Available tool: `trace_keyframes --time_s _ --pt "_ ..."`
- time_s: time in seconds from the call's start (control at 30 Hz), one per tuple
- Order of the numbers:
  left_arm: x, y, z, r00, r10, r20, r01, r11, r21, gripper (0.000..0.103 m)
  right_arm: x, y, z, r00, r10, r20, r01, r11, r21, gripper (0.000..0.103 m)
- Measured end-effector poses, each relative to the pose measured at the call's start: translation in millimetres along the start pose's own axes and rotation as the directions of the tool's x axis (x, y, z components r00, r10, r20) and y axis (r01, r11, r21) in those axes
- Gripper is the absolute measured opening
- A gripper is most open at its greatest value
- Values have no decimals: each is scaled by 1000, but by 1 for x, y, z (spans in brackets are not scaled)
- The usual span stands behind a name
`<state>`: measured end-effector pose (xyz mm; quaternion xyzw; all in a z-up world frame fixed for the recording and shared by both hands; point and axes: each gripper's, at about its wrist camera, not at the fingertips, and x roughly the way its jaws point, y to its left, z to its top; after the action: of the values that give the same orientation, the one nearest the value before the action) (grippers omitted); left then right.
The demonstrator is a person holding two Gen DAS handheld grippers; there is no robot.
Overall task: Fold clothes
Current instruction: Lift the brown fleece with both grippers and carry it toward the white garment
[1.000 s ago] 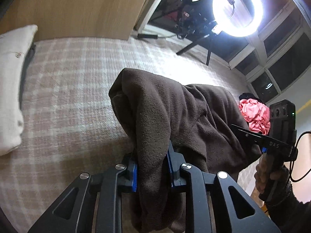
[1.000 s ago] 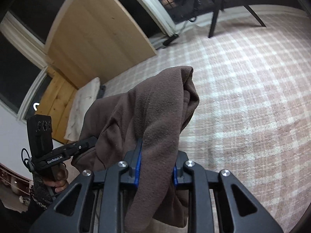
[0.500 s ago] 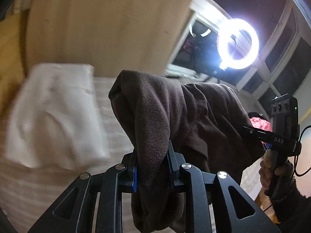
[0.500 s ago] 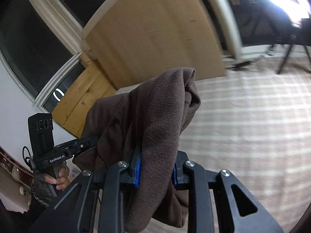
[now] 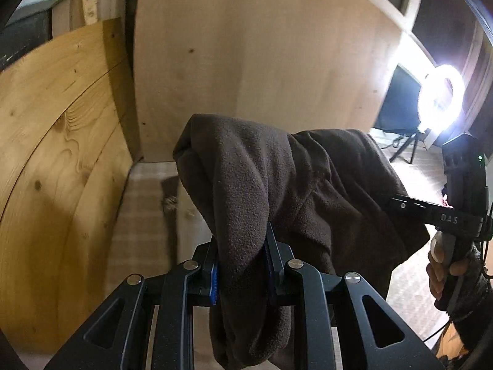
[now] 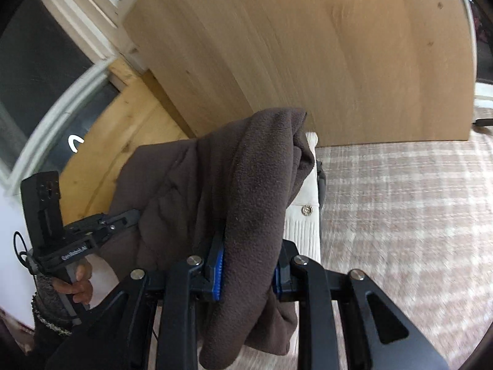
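A dark brown fleece garment (image 5: 277,191) hangs bunched between my two grippers, held up in the air above the bed. My left gripper (image 5: 242,265) is shut on one bunched end of it. My right gripper (image 6: 248,268) is shut on the other end (image 6: 234,185). Each gripper shows in the other's view: the right one (image 5: 456,212) at the far right, the left one (image 6: 61,240) at the far left, both with fabric at the jaws.
A plaid bedcover (image 6: 400,200) lies below. A folded white garment (image 6: 303,215) lies by the wooden headboard (image 6: 308,55). A pine panel (image 5: 52,154) stands at the left. A bright ring light (image 5: 440,98) on a tripod is at the far right.
Both grippers have swung with the brown garment toward the headboard end of the bed. The views now face the wooden panels, not the open bedcover. The grip has not changed.
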<state>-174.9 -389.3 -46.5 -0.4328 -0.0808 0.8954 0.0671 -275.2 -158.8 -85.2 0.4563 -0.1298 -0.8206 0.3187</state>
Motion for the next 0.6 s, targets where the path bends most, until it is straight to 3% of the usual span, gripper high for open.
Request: trace_keyframes --time_s 0.23,0.3,0.33,0.4,0.47,0.53,0.6 --pt "66 41 -4 999 -35 -34 35 999 -11 22 41 -43 -3 998 -22 -51 26 997 68 25" --pt "81 53 -12 997 -77 -25 76 996 -45 31 45 -51 -3 998 -19 -60 24 996 83 32" --pt "85 60 -15 995 -102 -18 100 993 -69 35 44 -53 -2 998 -19 -64 24 997 75 41" --pt "83 75 -14 993 -116 -6 114 987 -117 51 36 -54 1 998 -14 -68 19 998 63 43" --pt "74 82 -15 993 -122 3 121 983 -141 50 17 -53 1 999 -6 -46 8 998 61 43" --pt "59 75 -14 997 -74 20 75 990 -117 45 -13 -50 2 999 10 40 -13 998 64 44" --pt "38 67 -13 999 -1 43 4 998 -64 31 -42 -47 4 992 23 123 -30 998 58 44"
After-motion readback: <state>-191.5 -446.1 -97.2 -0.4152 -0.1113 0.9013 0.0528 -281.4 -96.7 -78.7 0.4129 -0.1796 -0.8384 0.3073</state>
